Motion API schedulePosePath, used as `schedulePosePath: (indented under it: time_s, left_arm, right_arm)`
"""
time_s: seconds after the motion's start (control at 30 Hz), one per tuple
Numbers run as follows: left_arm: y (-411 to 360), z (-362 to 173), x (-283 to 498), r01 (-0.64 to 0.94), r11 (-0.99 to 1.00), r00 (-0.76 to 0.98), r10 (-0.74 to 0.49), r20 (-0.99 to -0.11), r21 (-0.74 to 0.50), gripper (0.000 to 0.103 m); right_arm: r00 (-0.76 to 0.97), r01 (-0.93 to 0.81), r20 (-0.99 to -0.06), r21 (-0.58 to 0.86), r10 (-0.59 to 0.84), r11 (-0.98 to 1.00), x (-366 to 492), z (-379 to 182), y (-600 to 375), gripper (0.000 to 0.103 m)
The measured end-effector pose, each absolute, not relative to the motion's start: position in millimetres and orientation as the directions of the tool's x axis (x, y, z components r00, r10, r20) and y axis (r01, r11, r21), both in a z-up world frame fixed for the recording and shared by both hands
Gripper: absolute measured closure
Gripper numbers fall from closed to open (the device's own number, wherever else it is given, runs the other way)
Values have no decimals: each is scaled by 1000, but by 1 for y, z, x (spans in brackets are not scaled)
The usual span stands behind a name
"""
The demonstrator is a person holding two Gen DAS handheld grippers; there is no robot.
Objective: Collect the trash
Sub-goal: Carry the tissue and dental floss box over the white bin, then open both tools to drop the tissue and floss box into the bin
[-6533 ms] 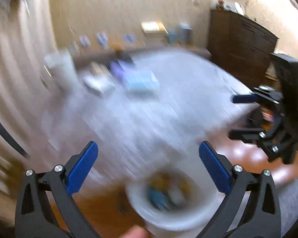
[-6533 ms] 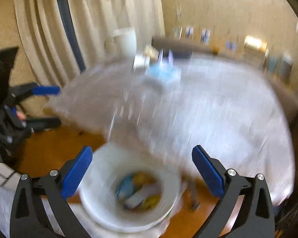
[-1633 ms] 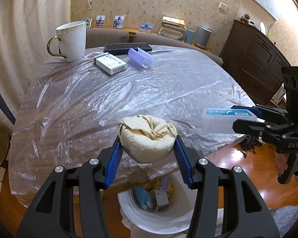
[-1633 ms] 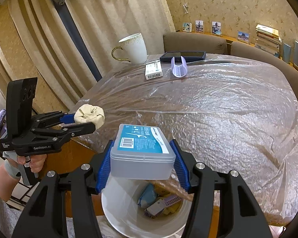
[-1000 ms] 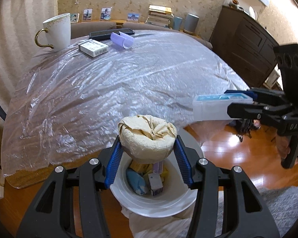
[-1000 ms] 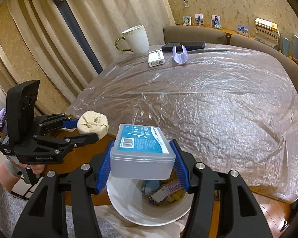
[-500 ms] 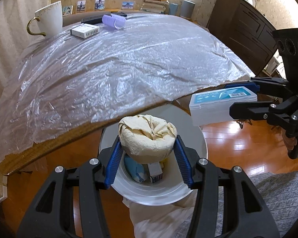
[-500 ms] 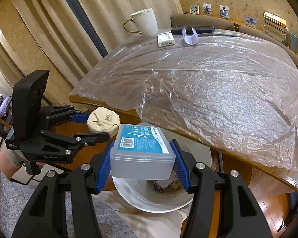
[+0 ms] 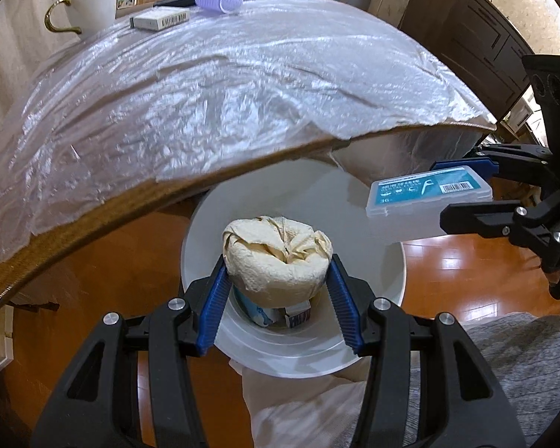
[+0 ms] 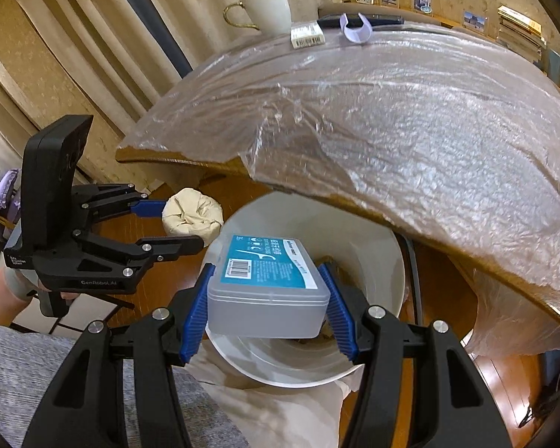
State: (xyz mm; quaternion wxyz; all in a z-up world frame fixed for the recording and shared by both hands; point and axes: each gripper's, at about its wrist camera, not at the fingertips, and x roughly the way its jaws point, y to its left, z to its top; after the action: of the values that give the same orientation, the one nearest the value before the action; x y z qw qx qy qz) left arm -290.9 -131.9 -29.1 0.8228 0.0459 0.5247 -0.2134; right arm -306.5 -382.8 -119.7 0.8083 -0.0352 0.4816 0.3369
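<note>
While poised above the white bin (image 9: 384, 291) on the floor near the counter (image 9: 212, 86), left gripper (image 9: 278, 291) clamped on a crumpled paper wad (image 9: 276, 257), centred over the opening for a straight drop. In the right view, right gripper (image 10: 267, 304) clamped on 1 plastic floss box (image 10: 267, 280), likewise over the bin (image 10: 369, 231), ready for release.

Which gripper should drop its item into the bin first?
Probably left: the left gripper holds the crumpled paper wad over the white bin opening; in that view the right gripper's floss-pick box sits at the rim.
</note>
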Motion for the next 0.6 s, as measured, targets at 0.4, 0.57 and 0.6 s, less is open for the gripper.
schedulePosePath:
  time_s: [0.4,0.57,0.6]
  left_arm:
    - [-138,-62,-284,403,906,317,-269,-910,-127,50]
    - [-142,-76,-278,405,907,302,-250,-920,-113,50]
    - [-143,-80,-277,406,908,300,-243,-922,-107,50]
  right_arm:
    - [282,-558,-834,260,474,788,-296,-149,-379,48]
    - [288,-552,-846,237,450,799,-295,-157,-375,48]
    - [289,-549,-848,234,445,802,-295,-160,-375,48]
